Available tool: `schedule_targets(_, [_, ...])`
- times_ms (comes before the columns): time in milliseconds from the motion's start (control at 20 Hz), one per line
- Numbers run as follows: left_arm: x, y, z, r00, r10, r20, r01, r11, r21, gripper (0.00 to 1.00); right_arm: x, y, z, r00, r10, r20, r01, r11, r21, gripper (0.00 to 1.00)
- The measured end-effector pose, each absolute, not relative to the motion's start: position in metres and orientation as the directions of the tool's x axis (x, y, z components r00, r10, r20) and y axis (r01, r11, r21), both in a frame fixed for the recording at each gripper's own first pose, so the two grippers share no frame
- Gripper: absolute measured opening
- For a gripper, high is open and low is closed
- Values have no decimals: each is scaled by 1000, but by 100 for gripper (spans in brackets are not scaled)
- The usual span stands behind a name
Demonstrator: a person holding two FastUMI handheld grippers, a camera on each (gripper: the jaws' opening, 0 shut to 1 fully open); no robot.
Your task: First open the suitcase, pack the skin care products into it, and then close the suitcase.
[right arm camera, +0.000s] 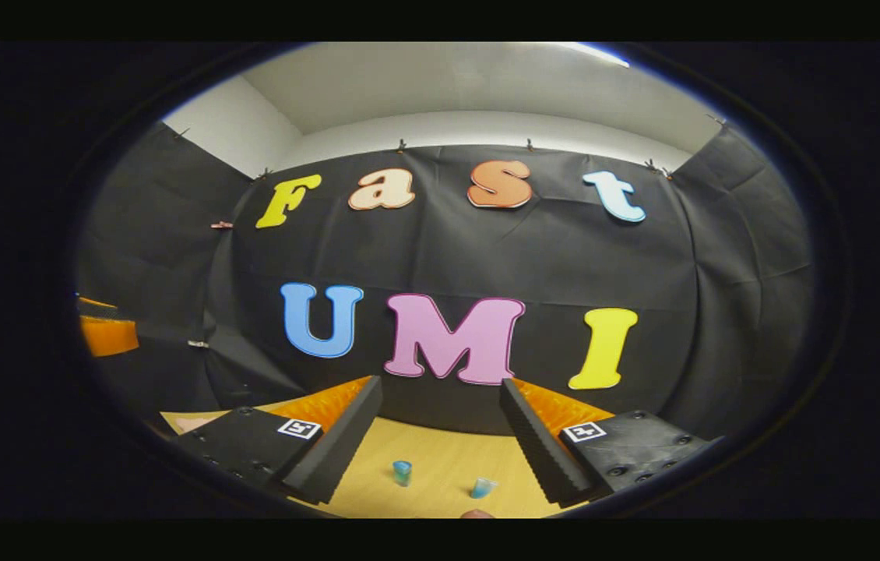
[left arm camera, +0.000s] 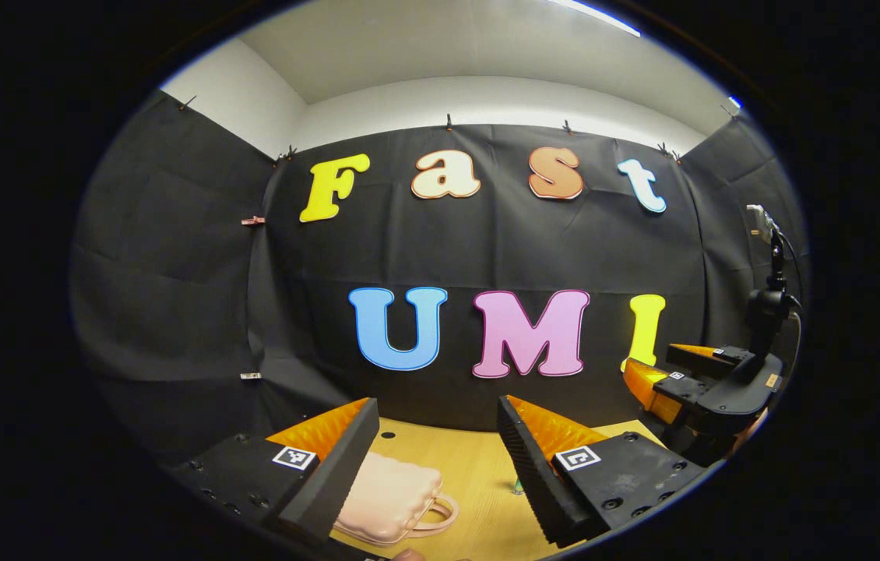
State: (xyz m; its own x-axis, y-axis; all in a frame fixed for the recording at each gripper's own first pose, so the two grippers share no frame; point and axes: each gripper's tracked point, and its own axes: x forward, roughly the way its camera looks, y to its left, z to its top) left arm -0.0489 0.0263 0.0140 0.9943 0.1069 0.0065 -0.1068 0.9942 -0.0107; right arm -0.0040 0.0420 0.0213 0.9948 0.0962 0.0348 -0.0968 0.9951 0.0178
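Left gripper view: the left gripper [left arm camera: 436, 460] sits at bottom of frame, fingers spread wide w/ nothing between them, raised above a light wooden table [left arm camera: 479, 467]. The table's far edge runs just behind the fingertips, where it meets the black cloth wall. Open tabletop shows in the gap between the fingers. The pink suitcase [left arm camera: 389, 499], small, ribbed, w/ a loop handle [left arm camera: 440, 514] on its right side, lies closed on the table low in frame, partly tucked behind the left finger and reaching toward the gap's centre. It's apart from both fingers; neither touches it. A tiny greenish item [left arm camera: 518, 488] sits by the right finger's inner edge, too small to identify. At far right, the right gripper [left arm camera: 662, 374] floats well above table level, seen side-on, fingers apart.

Right gripper view: the right gripper [right arm camera: 440, 448] is also wide open and empty, held above the same table [right arm camera: 440, 460]. Btwn its fingers, two small blue skin care products stand on the wood: one bottle [right arm camera: 402, 471] left of centre, another [right arm camera: 482, 488] nearer the right finger, tilted. They're near each other, not touching, w/ bare table all around. Table's far edge again meets the wall just past the fingertips. At the far left edge, part of the left gripper [right arm camera: 107, 331] shows; can't tell its opening from here.
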Motion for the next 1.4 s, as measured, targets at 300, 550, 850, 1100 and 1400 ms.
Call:
schedule_targets(300, [-61, 34, 16, 989, 147, 8, -147, 989, -26, 96, -4, 54, 25, 992, 119, 44, -119, 993, 7, 96])
schedule_targets(550, [-74, 38, 12, 984, 178, 3, -178, 984, -28, 96, -7, 61, 18, 990, 136, 33, -137, 991, 13, 95])
schedule_targets(850, [-83, 45, 17, 978, 209, 13, -208, 978, -19, 96, -7, 71, 29, 986, 158, 62, -159, 987, 24, 96])
schedule_targets(1100, [-80, 42, 15, 979, 202, 15, -202, 979, -24, 96, -4, 70, 26, 986, 160, 50, -161, 986, 31, 96])
schedule_targets(1400, [-67, 37, 8, 984, 177, 5, -177, 983, -41, 96, 0, 56, 23, 991, 130, 44, -131, 991, 24, 96])
